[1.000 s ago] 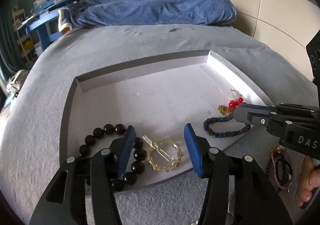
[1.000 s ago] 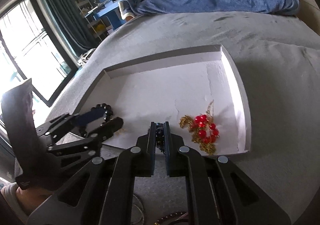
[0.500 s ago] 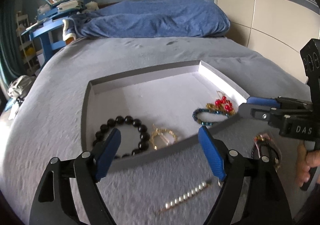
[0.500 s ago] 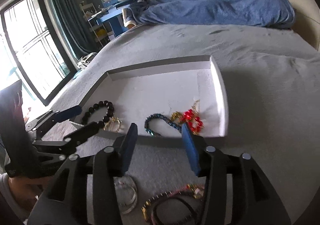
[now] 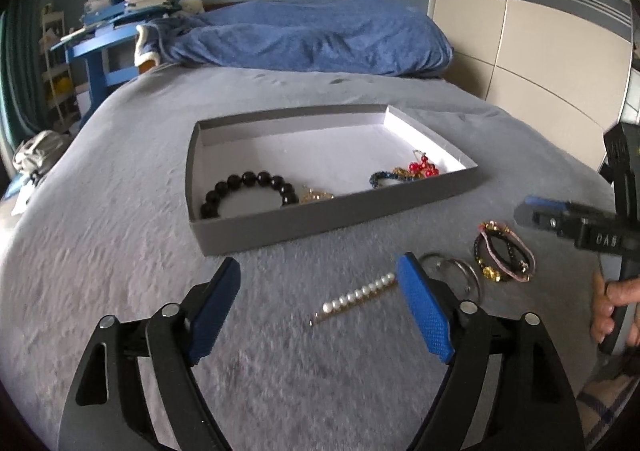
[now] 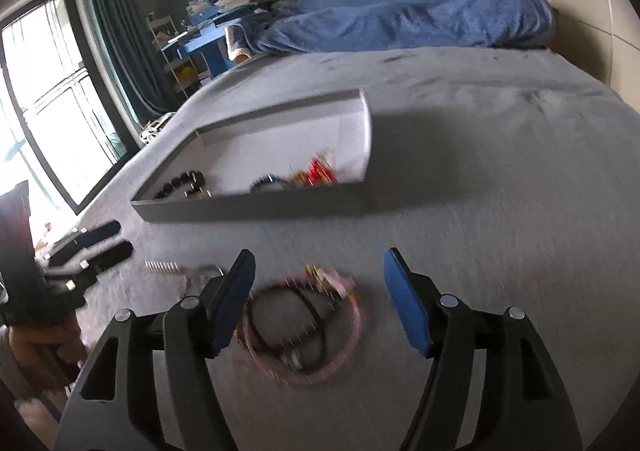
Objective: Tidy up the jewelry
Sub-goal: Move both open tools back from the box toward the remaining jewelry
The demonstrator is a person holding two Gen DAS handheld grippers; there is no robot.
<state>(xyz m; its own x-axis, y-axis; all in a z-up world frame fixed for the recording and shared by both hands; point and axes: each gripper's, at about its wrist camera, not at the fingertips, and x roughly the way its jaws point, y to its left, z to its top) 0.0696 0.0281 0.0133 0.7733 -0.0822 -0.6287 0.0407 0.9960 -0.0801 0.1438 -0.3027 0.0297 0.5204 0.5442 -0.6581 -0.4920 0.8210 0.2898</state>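
Both grippers have pulled back from the grey tray [image 5: 332, 211] on the bed. The left gripper [image 5: 320, 303], tongs spread, hovers over the pearl clip [image 5: 356, 297]; the right gripper [image 6: 320, 291], also spread, over the tangled bracelets [image 6: 304, 331] near the bed's front edge, probably next for the tray.

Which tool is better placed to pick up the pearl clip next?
Left. The open left tool already frames the pearl clip; the open right tool sits over the pink bracelets.

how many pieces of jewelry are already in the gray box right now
4, all near the front wall of the gray box: black bead bracelet at left, gold piece, dark blue beaded bracelet, red-and-gold piece. The wall could hide more.
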